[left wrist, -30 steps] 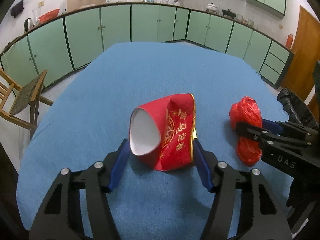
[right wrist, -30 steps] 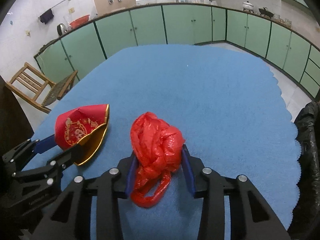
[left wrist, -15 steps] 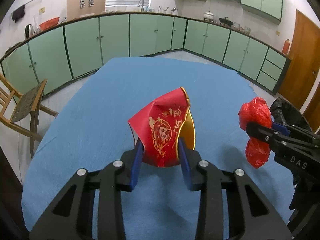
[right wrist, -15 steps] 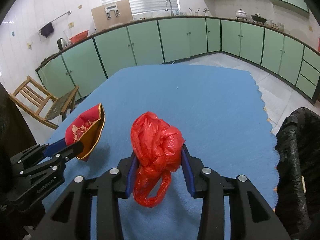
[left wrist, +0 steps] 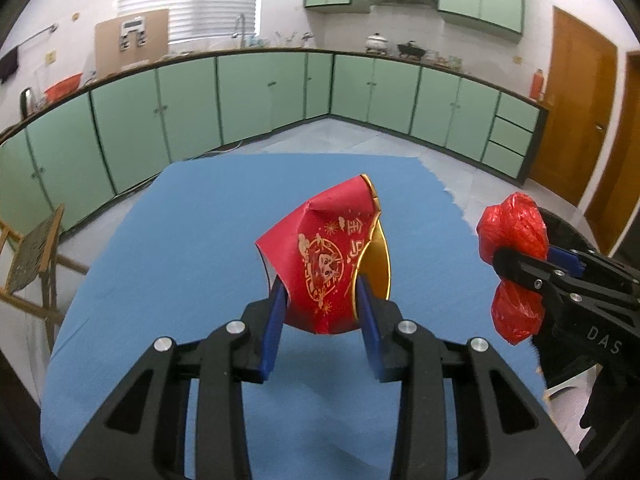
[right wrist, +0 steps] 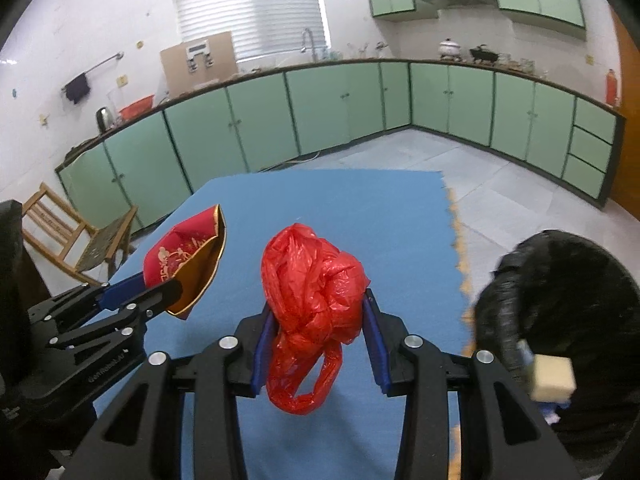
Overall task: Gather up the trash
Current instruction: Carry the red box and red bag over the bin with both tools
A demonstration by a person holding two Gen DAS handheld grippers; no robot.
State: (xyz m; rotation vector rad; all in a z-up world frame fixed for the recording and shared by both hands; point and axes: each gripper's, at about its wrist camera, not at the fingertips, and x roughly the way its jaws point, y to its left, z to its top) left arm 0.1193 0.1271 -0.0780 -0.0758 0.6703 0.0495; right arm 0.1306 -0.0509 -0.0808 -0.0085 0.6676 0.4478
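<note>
i have both tools clamped: left tool (left wrist: 322,308) on crushed red cup (left wrist: 324,256), right tool (right wrist: 316,330) on red bag (right wrist: 312,280); next, swing both over the black bin (right wrist: 560,300) beside the worktop (right wrist: 360,208)

Black grippers (left wrist: 322,304), blue-padded jaws, silver screws.

Black bin bag (right wrist: 560,320) blurred, cut by right edge; contents unclear; chair (left wrist: 32,256) cropped
</note>
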